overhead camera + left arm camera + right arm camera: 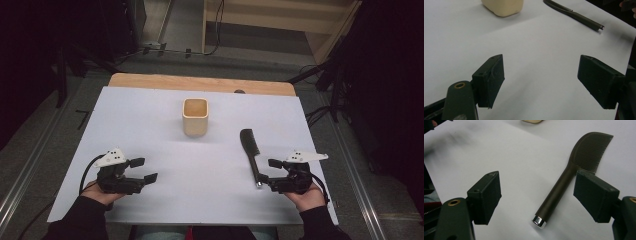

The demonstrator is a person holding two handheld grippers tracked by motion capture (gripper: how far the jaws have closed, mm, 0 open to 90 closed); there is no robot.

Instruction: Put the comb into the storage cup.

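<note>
A beige square cup [195,116] stands upright at the middle of the white sheet [150,115]. To its right a dark comb [249,150] lies flat, its handle toward me. My right gripper [269,171] is open beside the handle's metal-tipped end, not touching it. In the right gripper view the comb [564,182] lies on the sheet between and ahead of the jaws of the gripper [537,187]. My left gripper [144,170] is open over bare sheet at the front left. In its view the open gripper [541,72] holds nothing, with the cup [502,6] and comb [576,16] far ahead.
The white sheet covers a wooden table whose far edge [200,82] shows beyond it. Dark stands and cables [320,75] sit on the floor around the table. A strip of metal rail [30,165] runs along the left side.
</note>
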